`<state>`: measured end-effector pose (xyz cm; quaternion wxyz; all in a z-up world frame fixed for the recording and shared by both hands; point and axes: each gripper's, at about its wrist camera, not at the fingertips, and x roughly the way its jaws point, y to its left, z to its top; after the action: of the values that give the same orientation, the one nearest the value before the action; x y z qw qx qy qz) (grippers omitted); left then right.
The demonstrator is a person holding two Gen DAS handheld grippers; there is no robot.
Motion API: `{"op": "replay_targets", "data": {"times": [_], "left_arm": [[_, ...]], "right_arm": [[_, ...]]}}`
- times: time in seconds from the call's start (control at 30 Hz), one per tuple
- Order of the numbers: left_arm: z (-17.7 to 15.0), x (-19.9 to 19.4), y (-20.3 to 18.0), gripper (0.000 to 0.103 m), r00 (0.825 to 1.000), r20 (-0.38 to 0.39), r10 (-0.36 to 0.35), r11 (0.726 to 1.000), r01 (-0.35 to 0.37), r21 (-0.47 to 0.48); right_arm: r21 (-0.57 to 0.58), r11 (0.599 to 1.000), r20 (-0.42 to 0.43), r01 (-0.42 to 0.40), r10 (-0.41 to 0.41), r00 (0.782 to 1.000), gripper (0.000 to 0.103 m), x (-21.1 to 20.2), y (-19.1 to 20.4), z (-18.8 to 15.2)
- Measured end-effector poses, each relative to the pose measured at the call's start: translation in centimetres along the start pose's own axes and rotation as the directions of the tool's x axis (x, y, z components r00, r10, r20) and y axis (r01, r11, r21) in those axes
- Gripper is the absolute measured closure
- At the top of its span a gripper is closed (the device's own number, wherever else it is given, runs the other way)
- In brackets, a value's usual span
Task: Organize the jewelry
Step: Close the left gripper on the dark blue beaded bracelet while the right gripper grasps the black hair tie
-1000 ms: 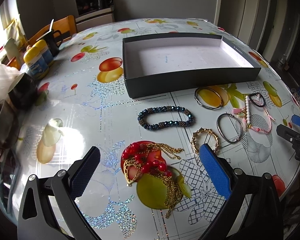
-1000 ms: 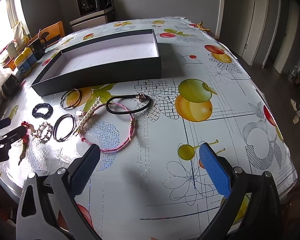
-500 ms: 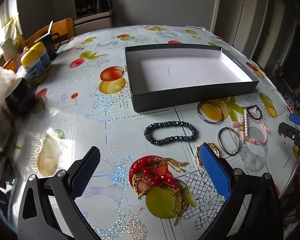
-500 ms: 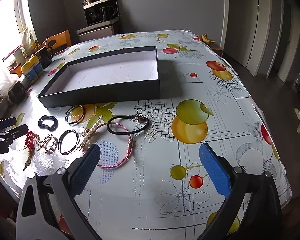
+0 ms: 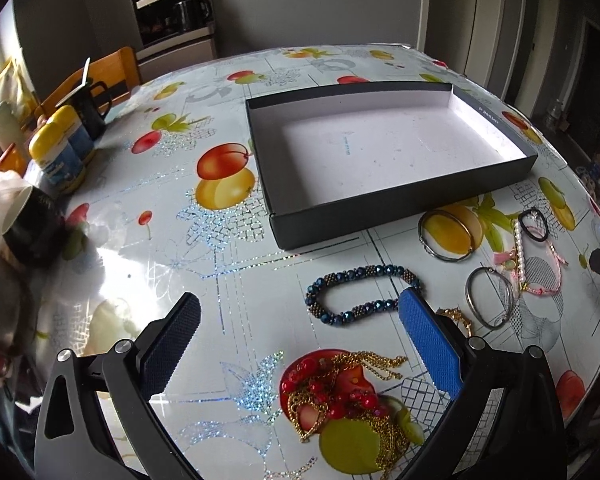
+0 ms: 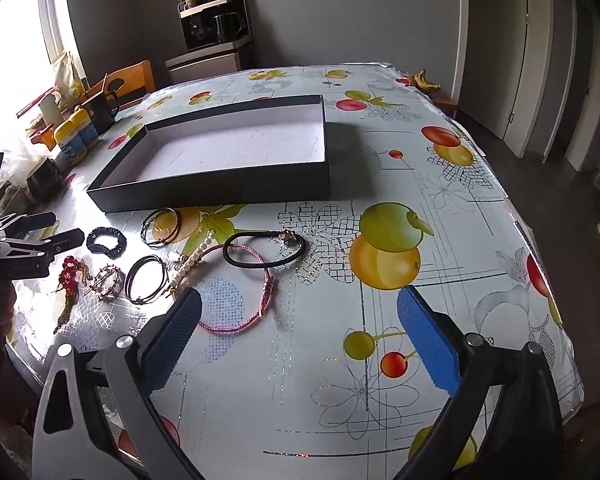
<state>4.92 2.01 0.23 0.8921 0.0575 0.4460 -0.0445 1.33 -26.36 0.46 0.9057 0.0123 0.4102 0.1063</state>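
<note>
In the left wrist view, the left hand-held gripper [image 5: 298, 334] is wide open and holds nothing, above the dark blue beaded bracelet [image 5: 364, 294] and the red bead and gold chain necklace [image 5: 340, 392] on the fruit-printed table [image 5: 160, 200]. In the right wrist view, the right hand-held gripper [image 6: 298, 330] is also wide open and empty, and the pink braided cord bracelet [image 6: 240, 292] lies before the shallow black cardboard box [image 6: 220, 192].

A home dining room: a tabletop [image 6: 440, 264] under glossy fruit-print oilcloth, an orange wooden chair [image 6: 134, 80], a black coffee maker [image 6: 216, 20] on a small cabinet, and grey closet doors [image 6: 516, 52].
</note>
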Motion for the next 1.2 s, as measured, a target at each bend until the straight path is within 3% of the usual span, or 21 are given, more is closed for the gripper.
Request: {"op": "replay_targets", "data": {"times": [0.2,0.37,0.43,0.93,1.2], "left_arm": [[0.2,0.4,-0.3,0.008,1.0,0.011,-0.009,1.0,0.009,0.017],[0.3,1.1,-0.3,0.032,1.0,-0.007,-0.012,1.0,0.012,0.021],[0.3,1.1,-0.1,0.035,1.0,-0.005,-0.018,1.0,0.018,0.018],[0.4,2.1,-0.2,0.045,0.998,-0.031,-0.054,0.998,0.055,0.009],[0.2,2.7,-0.4,0.051,0.996,-0.051,-0.07,0.997,0.071,0.023]], "right_arm": [[0.001,1.0,-0.014,-0.013,0.013,1.0,0.024,0.8,-0.1,0.4],[0.03,1.0,-0.033,-0.004,0.005,0.999,0.047,2.3,-1.1,1.6],[0.029,1.0,-0.036,-0.002,0.003,0.999,0.055,2.8,-1.3,2.1],[-0.03,0.999,-0.125,-0.042,0.038,0.991,0.07,6.7,-0.4,3.8],[-0.125,0.992,-0.128,-0.032,0.016,0.992,0.079,7.3,0.9,4.0]]}}
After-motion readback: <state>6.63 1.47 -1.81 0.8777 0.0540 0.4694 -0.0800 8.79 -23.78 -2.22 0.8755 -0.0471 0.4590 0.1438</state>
